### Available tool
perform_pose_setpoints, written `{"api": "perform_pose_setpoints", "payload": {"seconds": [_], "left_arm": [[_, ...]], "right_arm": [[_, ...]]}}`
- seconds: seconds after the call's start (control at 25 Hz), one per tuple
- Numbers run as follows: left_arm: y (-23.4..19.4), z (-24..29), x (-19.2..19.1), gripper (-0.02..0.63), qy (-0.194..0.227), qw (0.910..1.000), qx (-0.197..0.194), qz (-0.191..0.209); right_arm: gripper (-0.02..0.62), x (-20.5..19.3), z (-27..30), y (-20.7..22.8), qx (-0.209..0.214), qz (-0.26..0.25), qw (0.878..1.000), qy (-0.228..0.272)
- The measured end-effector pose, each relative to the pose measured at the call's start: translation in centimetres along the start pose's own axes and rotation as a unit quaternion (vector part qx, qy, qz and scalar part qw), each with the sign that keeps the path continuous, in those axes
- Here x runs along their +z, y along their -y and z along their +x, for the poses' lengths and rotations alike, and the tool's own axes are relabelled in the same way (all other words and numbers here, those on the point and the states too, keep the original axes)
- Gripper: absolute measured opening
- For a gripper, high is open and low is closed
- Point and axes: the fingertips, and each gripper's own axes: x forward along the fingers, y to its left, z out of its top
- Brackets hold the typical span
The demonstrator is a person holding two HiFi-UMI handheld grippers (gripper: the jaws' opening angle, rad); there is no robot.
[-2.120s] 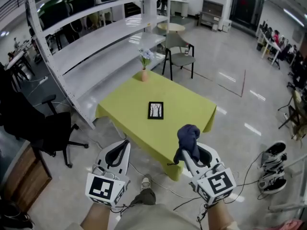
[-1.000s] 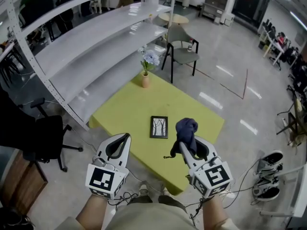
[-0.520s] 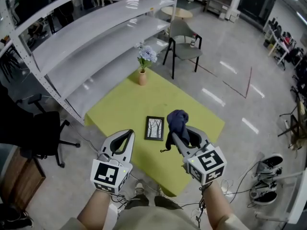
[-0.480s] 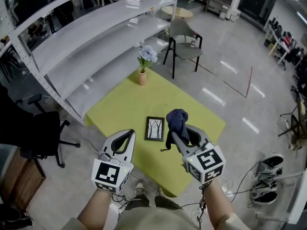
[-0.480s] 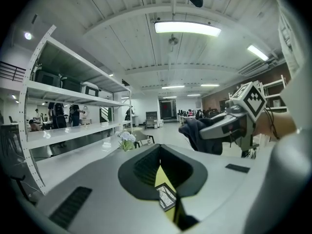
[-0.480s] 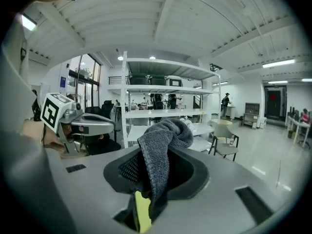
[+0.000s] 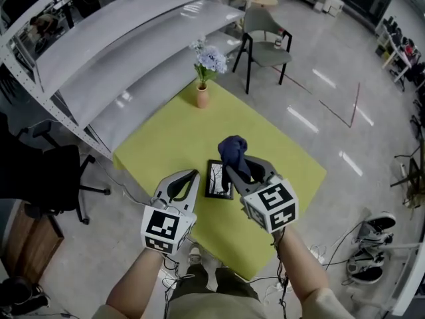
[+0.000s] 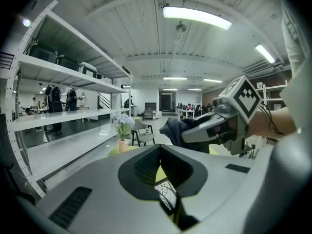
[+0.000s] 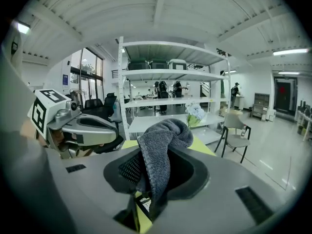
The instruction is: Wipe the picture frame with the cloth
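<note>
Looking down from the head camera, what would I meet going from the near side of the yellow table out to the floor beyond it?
Picture frame → vase of flowers → chair.

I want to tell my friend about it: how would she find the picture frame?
Look for the table with the yellow-green cover. The picture frame lies flat on its near half, black-rimmed with bare trees inside. Its only tabletop neighbour, the flower vase, stands upright at the far corner.

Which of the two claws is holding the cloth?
The right claw: its jaws are clamped on the dark blue cloth, which bunches up above them. The left claw is shut with nothing between its jaws.
</note>
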Motion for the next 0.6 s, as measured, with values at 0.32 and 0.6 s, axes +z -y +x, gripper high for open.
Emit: {"api": "perform_pose_setpoints", "payload": {"seconds": [0.32,0.6], "left_arm": [[-0.8,5.2,-7.9,0.008,-0.061,0.9966,-0.022,-0.05],[-0.4,8.0,-15.9,0.008,-0.123,0.9866,-0.04,-0.099]], "right_arm": [[0.112,-7.3,8.4,1.3,0.033,0.061,0.996,-0.06],[0.112,-13.5,13.5,1.8,0.041,0.09,0.988,-0.115]]}}
